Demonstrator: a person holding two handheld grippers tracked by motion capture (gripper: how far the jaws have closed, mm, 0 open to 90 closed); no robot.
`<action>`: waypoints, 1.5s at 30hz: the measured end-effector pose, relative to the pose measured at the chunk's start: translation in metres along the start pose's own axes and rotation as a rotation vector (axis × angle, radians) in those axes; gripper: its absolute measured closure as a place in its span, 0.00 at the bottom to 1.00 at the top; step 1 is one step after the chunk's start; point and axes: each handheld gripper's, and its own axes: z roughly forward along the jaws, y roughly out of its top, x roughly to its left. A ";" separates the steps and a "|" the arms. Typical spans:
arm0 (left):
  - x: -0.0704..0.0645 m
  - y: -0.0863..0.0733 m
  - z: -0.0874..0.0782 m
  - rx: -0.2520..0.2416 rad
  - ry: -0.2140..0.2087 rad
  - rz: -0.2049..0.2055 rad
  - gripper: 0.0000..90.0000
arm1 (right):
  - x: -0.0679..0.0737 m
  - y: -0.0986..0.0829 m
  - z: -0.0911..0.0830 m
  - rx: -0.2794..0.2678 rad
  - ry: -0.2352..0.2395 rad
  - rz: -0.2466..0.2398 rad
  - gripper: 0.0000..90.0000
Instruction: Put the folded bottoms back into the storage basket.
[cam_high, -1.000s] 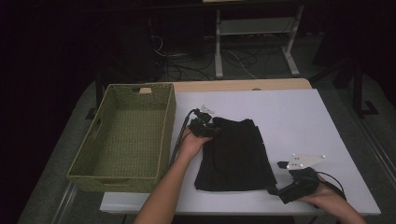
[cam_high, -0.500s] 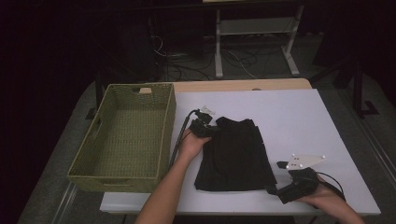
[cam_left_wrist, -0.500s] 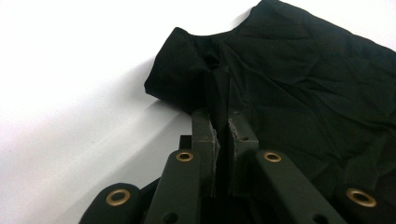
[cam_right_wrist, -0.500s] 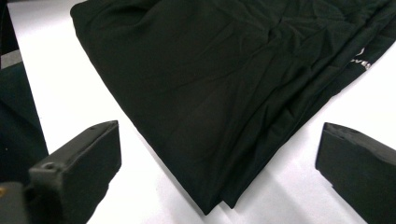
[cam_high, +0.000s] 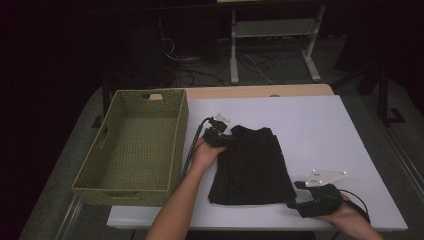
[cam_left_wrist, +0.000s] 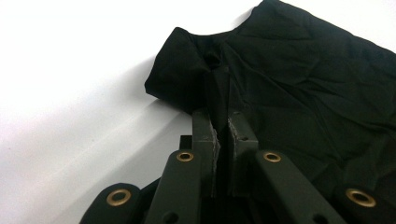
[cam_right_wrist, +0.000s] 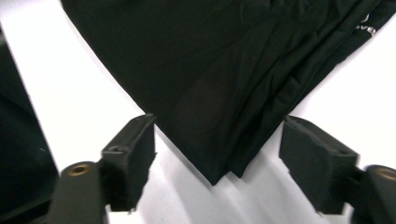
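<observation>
Left gripper (cam_high: 226, 139) sat at the far left corner of the cloth (cam_high: 251, 165), jaws pinched tight on a fold of black fabric. Seen clearly from the left gripper view (cam_left_wrist: 220, 125): a ridge of cloth (cam_left_wrist: 299, 79) rose up between the two pads, almost no gap left. Hand (cam_high: 206, 152) behind it, forearm running in from the bottom edge, cable trailing back along the basket side.

Right gripper (cam_high: 291, 203) down at the near right corner, jaws spread wide. From the right gripper view (cam_right_wrist: 217, 161), the pointed corner of the cloth (cam_right_wrist: 224, 88) lay right between the pads, touched by neither, layered edges stacked along its right side. Small white lettering at the top right of that view, too small to read. Grey three-cornered plate up on top, hand (cam_high: 345, 215) tucked at the table's near edge.

Cloth itself: black, folded into a rough rectangle, flat on the white table (cam_high: 320, 130), roughly centre and toward the near side. Lay slightly askew, far end narrower than near end.

Beside it on the left, a green woven basket (cam_high: 100, 172), rectangular, handle slots in the walls, sitting just off the table's left edge. Beyond the table, a white frame (cam_high: 272, 40) and loose cables (cam_high: 200, 75) on a dark floor.
</observation>
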 end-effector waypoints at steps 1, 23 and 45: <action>0.000 0.000 0.000 -0.001 -0.001 -0.002 0.93 | 0.000 0.000 0.001 0.014 -0.005 -0.006 0.35; -0.001 0.000 0.000 0.000 0.002 -0.021 0.93 | 0.002 0.005 0.012 0.040 0.007 -0.085 0.85; -0.009 0.009 -0.013 -0.064 -0.027 -0.007 0.94 | -0.005 0.040 0.005 -0.106 0.035 -0.107 0.94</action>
